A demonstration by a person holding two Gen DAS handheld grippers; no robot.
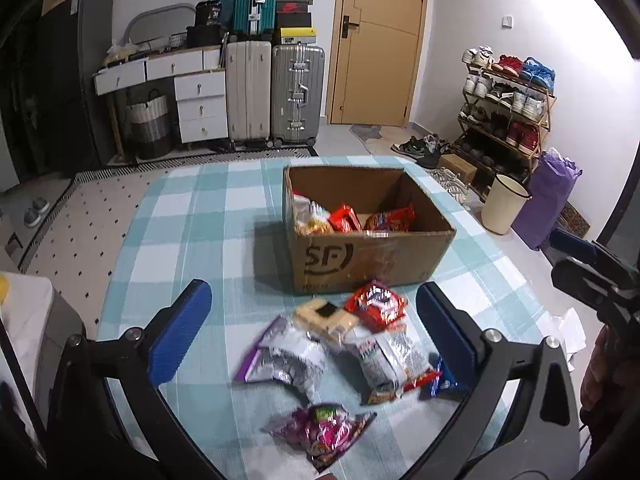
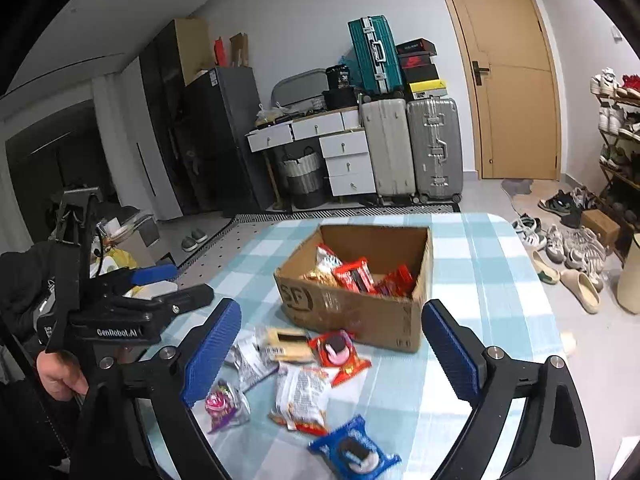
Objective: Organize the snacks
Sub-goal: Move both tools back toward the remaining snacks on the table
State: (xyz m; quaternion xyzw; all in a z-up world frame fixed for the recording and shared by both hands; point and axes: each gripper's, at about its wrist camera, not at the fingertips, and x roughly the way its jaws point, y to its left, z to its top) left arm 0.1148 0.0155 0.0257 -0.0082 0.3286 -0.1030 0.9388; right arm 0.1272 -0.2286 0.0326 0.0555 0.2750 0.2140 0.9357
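Both the left gripper [image 1: 314,330] and the right gripper [image 2: 332,350] hang with jaws released, empty, over loose foil snack packets [image 2: 298,394] heaped near the counter's front edge, before the brown cardboard box [image 1: 360,258]. Grabbing overlapped packets could drag neighbours off that edge.

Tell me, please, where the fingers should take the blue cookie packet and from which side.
Grip the blue cookie packet across its narrow width, coming down from above. It lies flat on the tablecloth, nearest the right gripper, clear of the other packets.
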